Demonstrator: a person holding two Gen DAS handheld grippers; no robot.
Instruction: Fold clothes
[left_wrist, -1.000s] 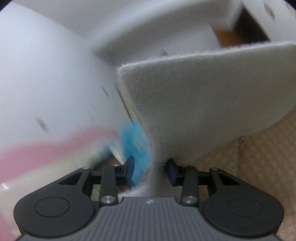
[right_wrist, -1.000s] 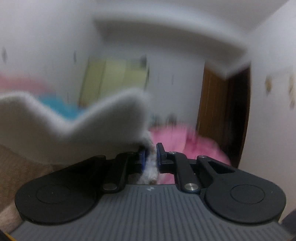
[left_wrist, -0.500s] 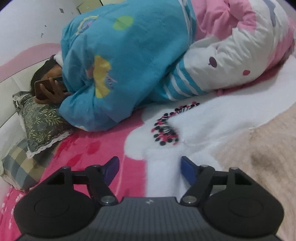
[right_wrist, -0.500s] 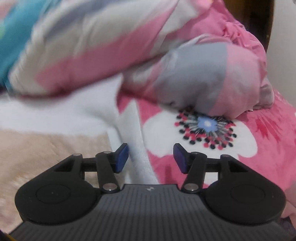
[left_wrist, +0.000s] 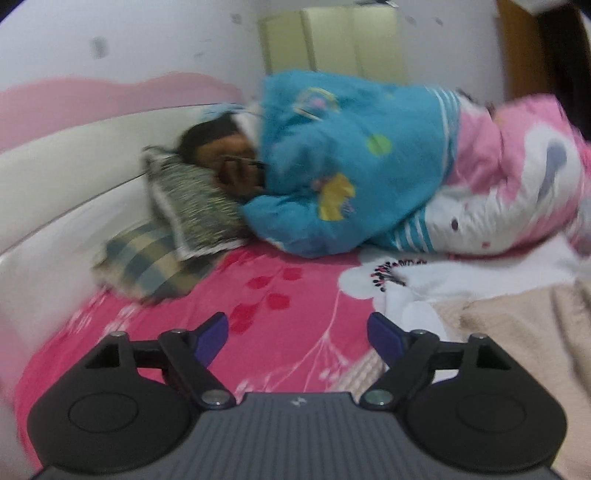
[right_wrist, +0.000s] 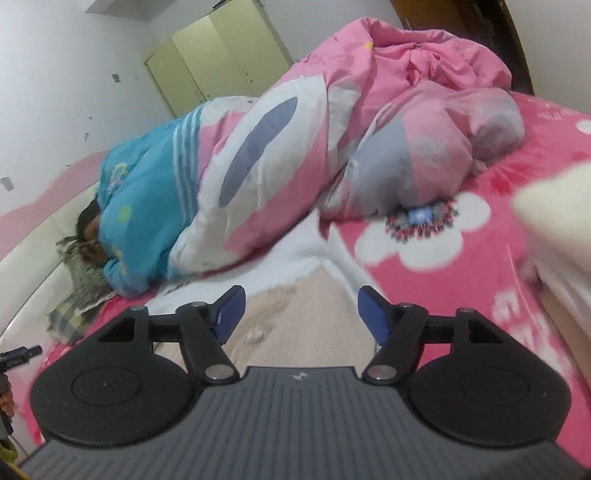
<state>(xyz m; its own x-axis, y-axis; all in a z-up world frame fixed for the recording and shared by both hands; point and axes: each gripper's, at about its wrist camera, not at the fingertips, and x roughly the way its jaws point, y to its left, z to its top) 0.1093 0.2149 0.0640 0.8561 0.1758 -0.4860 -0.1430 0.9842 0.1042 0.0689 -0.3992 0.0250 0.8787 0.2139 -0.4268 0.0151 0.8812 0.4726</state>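
Both tools are letting go. The left tool (left_wrist: 297, 332) is hovering over the pink floral bed sheet (left_wrist: 266, 295), jaws spreading w/ nothing between them. The right tool (right_wrist: 298, 308) is also spreading, pads clear of cloth, no pinch.

The task's thing, a beige fleecy garment w/ white lining (right_wrist: 295, 306), is lying flat on the bed. In the right wrist view it is sitting directly under and ahead of the right tool, running away from it toward the quilt heap. In the left wrist view the same garment (left_wrist: 517, 332) is lying off to the tool's right side, its near-left edge just beside the right finger, white lining showing at the far edge. So the right tool is the nearer one; the left tool is needing a shift rightward to meet the garment's left edge. Long axis probably running from the tools toward the bed's far side, but blur is making that unsure.

Beyond the garment, a blue, pink and white cartoon-print quilt (left_wrist: 369, 177) is covering a person lying toward the headboard end, head on a dark patterned pillow (left_wrist: 195, 210), a plaid pillow (left_wrist: 147, 262) beside it. At the right edge of the right wrist view a blurred cream cloth (right_wrist: 554, 206) is hanging close to the lens; cannot tell what it is.

No containers in view.
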